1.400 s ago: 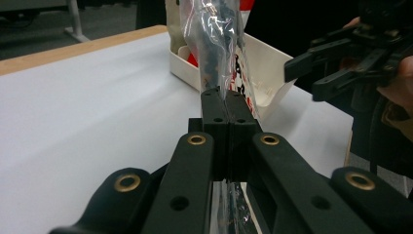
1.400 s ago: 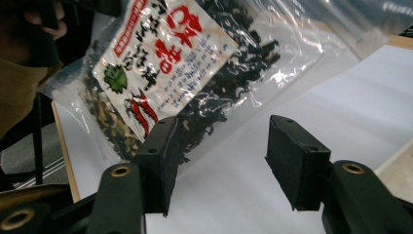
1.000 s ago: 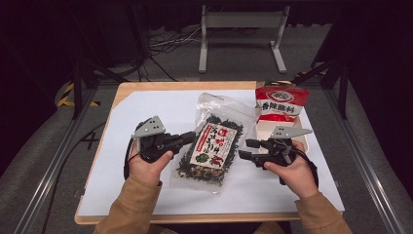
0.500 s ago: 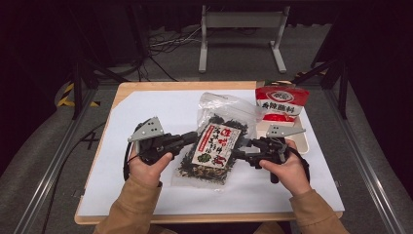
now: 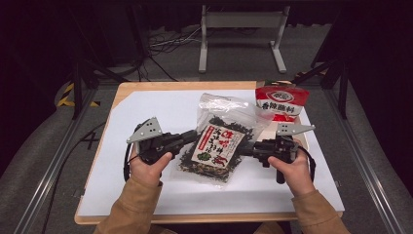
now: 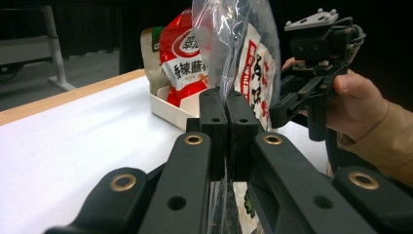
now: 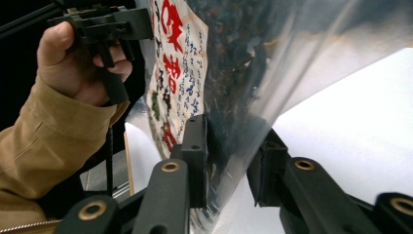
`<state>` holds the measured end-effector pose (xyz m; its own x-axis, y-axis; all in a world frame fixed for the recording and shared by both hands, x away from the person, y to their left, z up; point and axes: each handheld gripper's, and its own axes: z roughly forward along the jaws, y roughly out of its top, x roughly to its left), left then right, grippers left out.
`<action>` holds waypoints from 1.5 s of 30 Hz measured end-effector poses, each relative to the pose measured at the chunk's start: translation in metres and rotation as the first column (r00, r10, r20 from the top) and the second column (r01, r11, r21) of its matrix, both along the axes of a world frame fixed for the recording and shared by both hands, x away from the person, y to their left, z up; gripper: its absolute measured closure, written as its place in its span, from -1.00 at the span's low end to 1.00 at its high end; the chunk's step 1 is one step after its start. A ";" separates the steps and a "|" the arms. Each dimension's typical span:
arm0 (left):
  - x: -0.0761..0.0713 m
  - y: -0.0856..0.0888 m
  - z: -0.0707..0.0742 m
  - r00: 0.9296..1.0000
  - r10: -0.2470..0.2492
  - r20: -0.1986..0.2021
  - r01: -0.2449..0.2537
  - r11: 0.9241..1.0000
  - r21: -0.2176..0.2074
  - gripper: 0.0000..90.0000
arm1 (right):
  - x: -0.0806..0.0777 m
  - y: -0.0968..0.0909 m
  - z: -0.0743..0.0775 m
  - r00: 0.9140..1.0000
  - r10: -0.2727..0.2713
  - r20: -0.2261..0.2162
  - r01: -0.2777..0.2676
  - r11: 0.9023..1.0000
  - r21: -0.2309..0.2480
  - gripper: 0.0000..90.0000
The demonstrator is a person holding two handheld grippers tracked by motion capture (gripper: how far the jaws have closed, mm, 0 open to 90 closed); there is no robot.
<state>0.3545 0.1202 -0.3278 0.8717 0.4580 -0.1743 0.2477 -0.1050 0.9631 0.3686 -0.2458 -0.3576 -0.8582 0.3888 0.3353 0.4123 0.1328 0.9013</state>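
The crinkly clear seaweed bag [image 5: 219, 144] lies just before the glossy red pouch [image 5: 281, 102]. The left gripper [image 6: 226, 114] pinches its plastic edge tight; the right gripper [image 7: 231, 161], jaws just closing, straddles its other edge with a gap.

I count two grippers: the left gripper [image 5: 187, 138] and the right gripper [image 5: 249, 147]. I see two snack packets: one clear seaweed bag [image 5: 217, 141] and one red pouch [image 5: 281, 101]. One white tray [image 6: 170, 108], one table [image 5: 146, 87].

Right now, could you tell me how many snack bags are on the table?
2: the clear seaweed bag at the table's middle, and a red-and-white bag upright in the white tray behind it. Others may be hidden.
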 end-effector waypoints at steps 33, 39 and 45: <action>0.009 0.013 -0.011 0.998 0.059 0.003 -0.059 0.997 0.051 0.41 | -0.024 -0.015 0.046 0.990 -0.059 0.126 0.076 0.988 -0.134 0.83; 0.009 0.022 -0.017 0.996 0.087 -0.007 -0.086 0.993 0.085 0.32 | -0.028 -0.025 0.060 0.980 -0.112 0.162 0.141 0.974 -0.178 0.83; 0.009 0.031 -0.024 0.994 0.107 -0.020 -0.104 0.990 0.098 0.27 | -0.029 -0.034 0.075 0.972 -0.151 0.180 0.186 0.962 -0.200 0.83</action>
